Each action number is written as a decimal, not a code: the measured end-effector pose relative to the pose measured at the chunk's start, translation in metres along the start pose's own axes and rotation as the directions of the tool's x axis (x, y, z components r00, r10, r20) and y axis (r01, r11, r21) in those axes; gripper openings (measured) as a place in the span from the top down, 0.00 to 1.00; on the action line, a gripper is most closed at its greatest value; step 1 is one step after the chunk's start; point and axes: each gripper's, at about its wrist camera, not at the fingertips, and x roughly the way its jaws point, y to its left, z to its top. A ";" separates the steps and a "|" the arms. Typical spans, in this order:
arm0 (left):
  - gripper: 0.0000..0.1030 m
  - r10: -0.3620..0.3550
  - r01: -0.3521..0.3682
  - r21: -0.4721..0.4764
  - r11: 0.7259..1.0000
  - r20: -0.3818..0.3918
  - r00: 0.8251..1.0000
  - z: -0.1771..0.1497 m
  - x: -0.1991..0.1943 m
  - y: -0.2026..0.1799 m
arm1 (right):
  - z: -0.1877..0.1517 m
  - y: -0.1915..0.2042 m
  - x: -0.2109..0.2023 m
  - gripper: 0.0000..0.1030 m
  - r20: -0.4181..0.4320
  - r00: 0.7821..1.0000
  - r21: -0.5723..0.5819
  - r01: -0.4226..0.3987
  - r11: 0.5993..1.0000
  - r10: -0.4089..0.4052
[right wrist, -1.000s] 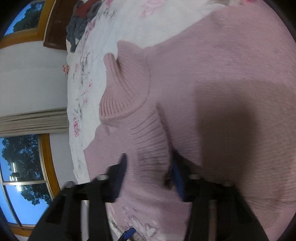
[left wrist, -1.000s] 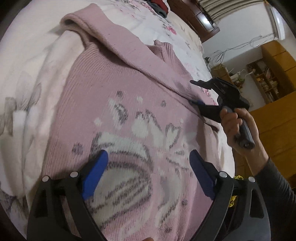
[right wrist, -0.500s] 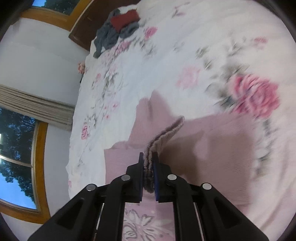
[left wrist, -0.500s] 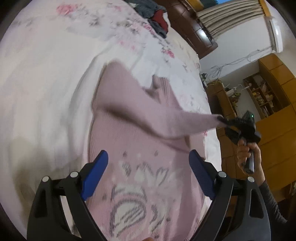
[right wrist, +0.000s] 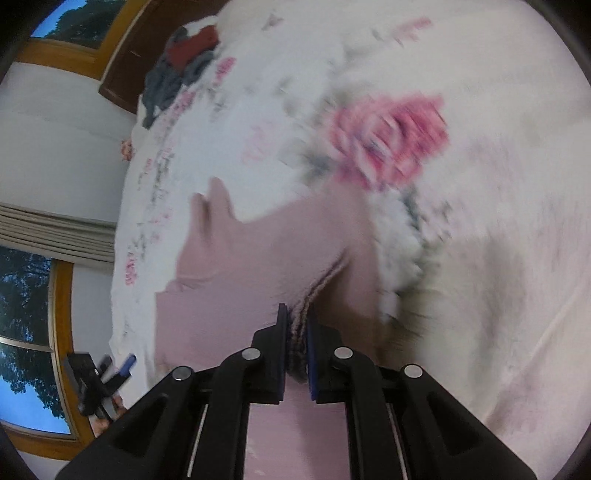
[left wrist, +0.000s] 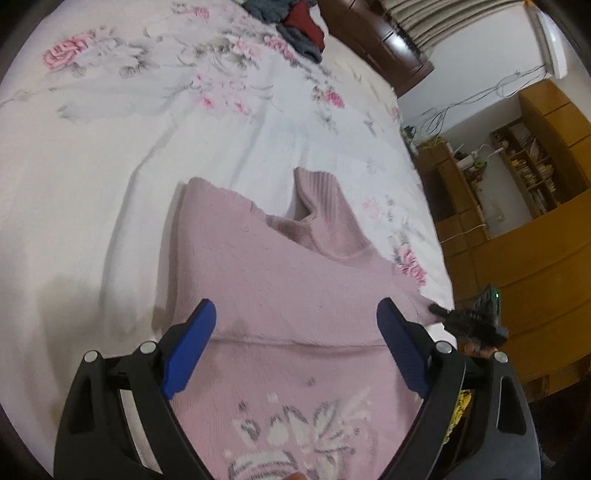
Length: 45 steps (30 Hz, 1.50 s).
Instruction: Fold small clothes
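I'm looking over a flowered bedsheet (left wrist: 110, 155) where the pink sweater (left wrist: 280, 280) is lying, collar (left wrist: 325, 218) pointing toward the far clothes pile (left wrist: 295, 18). Since a second ago its sleeve (right wrist: 321, 284) is stretching out sideways, off the chest. My right gripper (right wrist: 296, 332) is clenching that cuff; my left gripper (left wrist: 295, 350) is hovering spread wide, empty.

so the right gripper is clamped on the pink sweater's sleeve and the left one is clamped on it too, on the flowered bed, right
Not quite. The left gripper is open, its jaws spread wide above the pink sweater, as the left wrist view shows. The right gripper is indeed shut on the sleeve, on the flowered bed.
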 end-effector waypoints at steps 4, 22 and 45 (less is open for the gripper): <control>0.15 0.020 -0.024 -0.048 0.999 -0.068 0.998 0.004 0.037 0.025 | -0.007 -0.028 0.025 0.91 -0.038 0.999 0.005 0.008 1.000 -0.008; 0.23 0.021 -0.029 -0.079 0.996 -0.096 0.995 0.026 0.054 0.050 | -0.005 -0.031 0.020 0.82 0.032 0.985 -0.005 -0.169 0.986 0.169; 0.36 -0.015 0.014 -0.009 1.000 -0.158 0.987 0.159 0.213 -0.014 | 0.121 0.135 0.146 0.70 -0.056 0.994 -0.206 -0.102 0.973 0.093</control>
